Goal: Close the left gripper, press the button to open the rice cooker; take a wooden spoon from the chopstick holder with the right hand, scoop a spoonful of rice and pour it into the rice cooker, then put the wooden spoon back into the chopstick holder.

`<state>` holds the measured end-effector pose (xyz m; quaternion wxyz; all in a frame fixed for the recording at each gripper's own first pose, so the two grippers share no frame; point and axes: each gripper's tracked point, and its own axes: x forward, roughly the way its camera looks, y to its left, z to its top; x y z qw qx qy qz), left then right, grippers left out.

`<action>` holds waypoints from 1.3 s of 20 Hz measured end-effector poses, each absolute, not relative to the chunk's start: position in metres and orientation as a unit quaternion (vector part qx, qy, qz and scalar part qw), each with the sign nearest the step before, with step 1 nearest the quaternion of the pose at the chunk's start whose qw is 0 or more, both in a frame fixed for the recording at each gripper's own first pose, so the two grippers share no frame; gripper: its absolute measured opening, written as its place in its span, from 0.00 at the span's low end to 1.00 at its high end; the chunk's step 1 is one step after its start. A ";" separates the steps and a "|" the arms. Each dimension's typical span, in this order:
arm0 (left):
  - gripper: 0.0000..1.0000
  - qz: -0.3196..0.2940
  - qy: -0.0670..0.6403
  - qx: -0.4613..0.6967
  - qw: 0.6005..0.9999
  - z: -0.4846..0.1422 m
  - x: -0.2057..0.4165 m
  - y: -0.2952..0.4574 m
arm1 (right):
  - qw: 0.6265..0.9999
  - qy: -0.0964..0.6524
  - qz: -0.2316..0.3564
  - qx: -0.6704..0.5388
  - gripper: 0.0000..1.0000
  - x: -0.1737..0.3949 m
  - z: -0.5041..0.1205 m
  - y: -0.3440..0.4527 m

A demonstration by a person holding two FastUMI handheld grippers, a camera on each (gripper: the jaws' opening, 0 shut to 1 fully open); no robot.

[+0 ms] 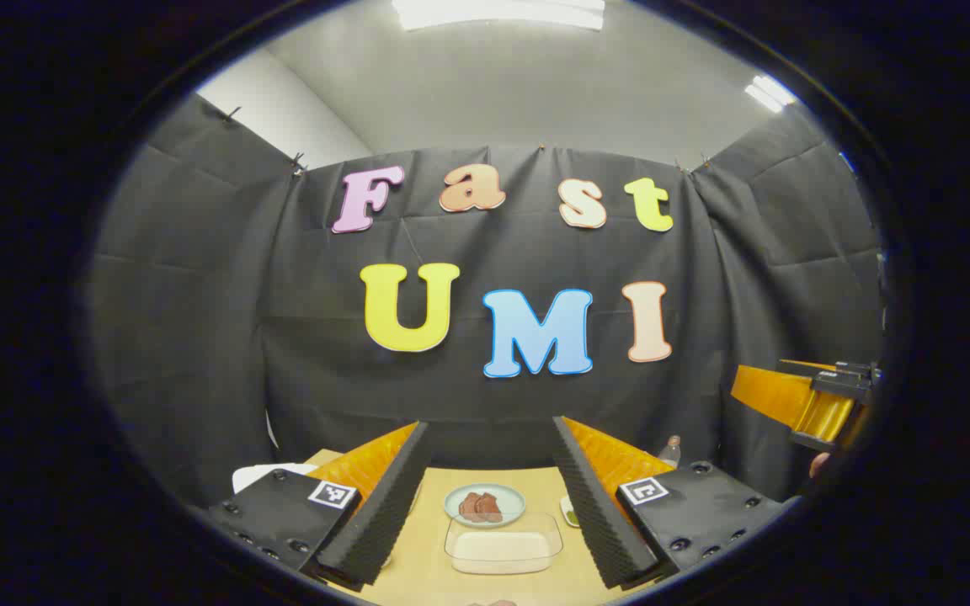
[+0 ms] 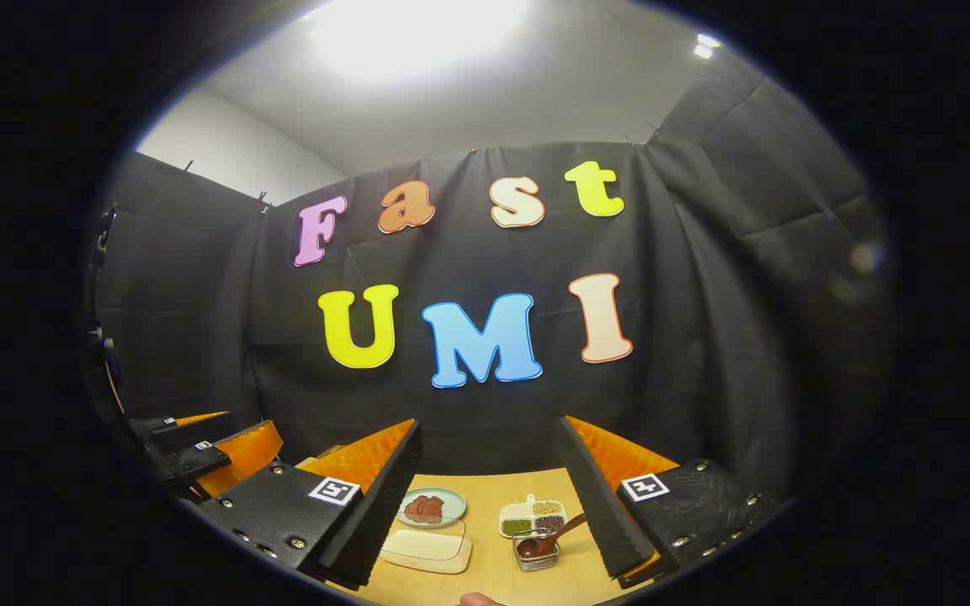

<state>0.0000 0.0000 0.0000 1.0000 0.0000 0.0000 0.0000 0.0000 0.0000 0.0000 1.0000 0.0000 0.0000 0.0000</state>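
At the bottom of both views lies the wooden table. Both tongs, left tongs and right tongs, are spread apart, grasping nothing. Low centre in the left gripper view, a clear rectangular container holds white rice. Behind it, a plate carries reddish meat. In the right gripper view, a divided dish holds grains, and a small glass holder holds the wooden spoon.

Left gripper fingers spread apart above desk; plate beside clear tray, mid-desk.
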 end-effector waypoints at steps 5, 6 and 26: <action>0.97 0.003 0.006 -0.004 1.000 -0.003 0.008 0.015 | 1.000 0.006 -0.006 -0.004 0.97 0.005 -0.005 0.004; 0.96 0.001 0.007 -0.005 1.000 -0.004 0.010 0.016 | 1.000 0.006 -0.006 -0.003 0.97 0.006 -0.007 0.006; 0.99 0.034 0.049 -0.025 0.998 -0.055 0.042 0.092 | 0.999 0.039 0.020 -0.019 0.97 0.037 -0.037 0.035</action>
